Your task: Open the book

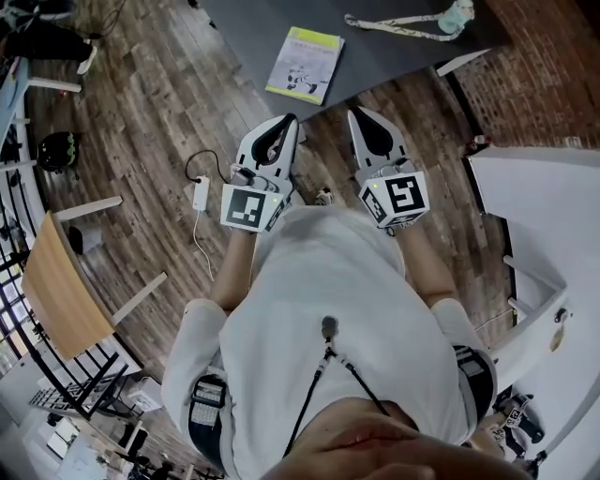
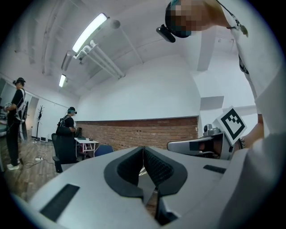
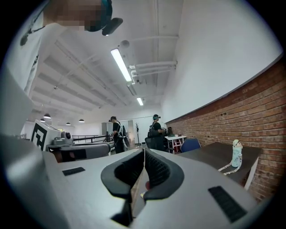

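The book, thin with a white and yellow-green cover, lies closed on the near left part of a dark table in the head view. Both grippers are held close to the person's chest, well short of the table, pointing toward it. My left gripper is shut with nothing between its pads; its own view shows the jaws meeting against a brick wall. My right gripper is likewise shut and empty. Neither gripper view shows the book.
A small bottle with a lanyard sits farther back on the dark table. A white desk stands to the right, a wooden chair to the left. A charger and cable lie on the plank floor. Other people stand far off.
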The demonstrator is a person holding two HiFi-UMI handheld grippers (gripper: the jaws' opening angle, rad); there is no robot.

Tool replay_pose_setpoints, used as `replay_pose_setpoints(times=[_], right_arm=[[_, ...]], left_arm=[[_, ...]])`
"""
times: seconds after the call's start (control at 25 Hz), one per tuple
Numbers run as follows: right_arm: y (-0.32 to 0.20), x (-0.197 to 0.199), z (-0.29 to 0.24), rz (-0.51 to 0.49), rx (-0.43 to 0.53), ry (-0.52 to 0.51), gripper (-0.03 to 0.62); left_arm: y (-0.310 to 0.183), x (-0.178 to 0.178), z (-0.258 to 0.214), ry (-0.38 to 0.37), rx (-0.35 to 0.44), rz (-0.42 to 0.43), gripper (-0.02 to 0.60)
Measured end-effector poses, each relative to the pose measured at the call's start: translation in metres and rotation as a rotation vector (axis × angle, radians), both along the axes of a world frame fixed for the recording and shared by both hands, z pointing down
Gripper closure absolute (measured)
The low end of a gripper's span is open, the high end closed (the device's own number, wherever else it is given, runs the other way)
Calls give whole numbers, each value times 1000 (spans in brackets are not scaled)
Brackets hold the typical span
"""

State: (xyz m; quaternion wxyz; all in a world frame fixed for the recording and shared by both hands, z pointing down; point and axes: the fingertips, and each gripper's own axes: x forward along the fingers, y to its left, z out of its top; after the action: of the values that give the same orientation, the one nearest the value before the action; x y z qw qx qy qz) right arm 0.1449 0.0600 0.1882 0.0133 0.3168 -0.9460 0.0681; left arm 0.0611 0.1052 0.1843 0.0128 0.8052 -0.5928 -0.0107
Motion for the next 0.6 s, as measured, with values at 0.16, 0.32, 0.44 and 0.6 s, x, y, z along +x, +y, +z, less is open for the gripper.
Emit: replay_pose_setpoints(times=[0.16,0.32,0.44,0.6], right_arm=[[-20,-17,5,32,-8,10,557],[-44,-37,7,68,-13,24,557],[-60,-55,5,102,-15,24,557],[-88,-75,4,156,-19,30,557]], left_arm=[[-25,-20,6,2,-9,31,557],[-53,-42,13,-10,-31,63,557],[-74,-61,18,-7,-46,104,557],[-107,-81,23,-9,-58,161,557]])
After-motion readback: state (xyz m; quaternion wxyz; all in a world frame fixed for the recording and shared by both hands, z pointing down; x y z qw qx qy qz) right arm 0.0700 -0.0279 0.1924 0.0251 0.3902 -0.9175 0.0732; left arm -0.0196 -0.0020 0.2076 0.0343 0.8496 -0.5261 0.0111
